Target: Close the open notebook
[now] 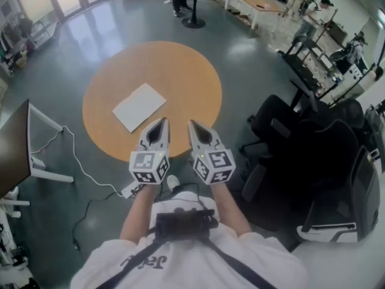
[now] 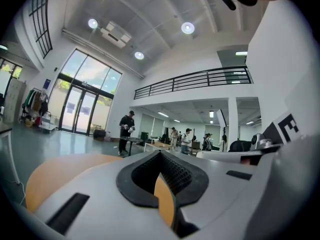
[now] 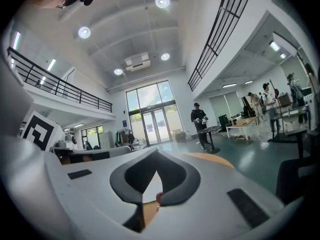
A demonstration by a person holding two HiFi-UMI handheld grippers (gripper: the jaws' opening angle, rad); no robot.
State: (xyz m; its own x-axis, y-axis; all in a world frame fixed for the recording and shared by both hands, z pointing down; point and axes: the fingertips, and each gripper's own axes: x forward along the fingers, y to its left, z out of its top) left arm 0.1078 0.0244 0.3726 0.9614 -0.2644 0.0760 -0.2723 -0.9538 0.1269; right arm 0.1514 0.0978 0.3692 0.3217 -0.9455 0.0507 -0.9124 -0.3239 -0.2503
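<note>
A white notebook (image 1: 139, 106) lies flat on the left part of the round orange table (image 1: 180, 71) in the head view, showing only white pages. My left gripper (image 1: 161, 121) hovers at the table's near edge, just right of the notebook's near corner, its jaws shut with nothing in them. My right gripper (image 1: 193, 124) is beside it, also shut and empty. The left gripper view looks level along the shut left gripper (image 2: 161, 153), with the orange table (image 2: 55, 173) at lower left. In the right gripper view the right gripper (image 3: 156, 152) is shut and the table (image 3: 212, 159) shows beyond it.
Black office chairs (image 1: 313, 155) crowd the floor to the right of the table. A monitor on a white stand (image 1: 15, 146) is at the left, with cables (image 1: 84, 174) on the floor. A person stands at a small black table (image 1: 195, 5) far behind.
</note>
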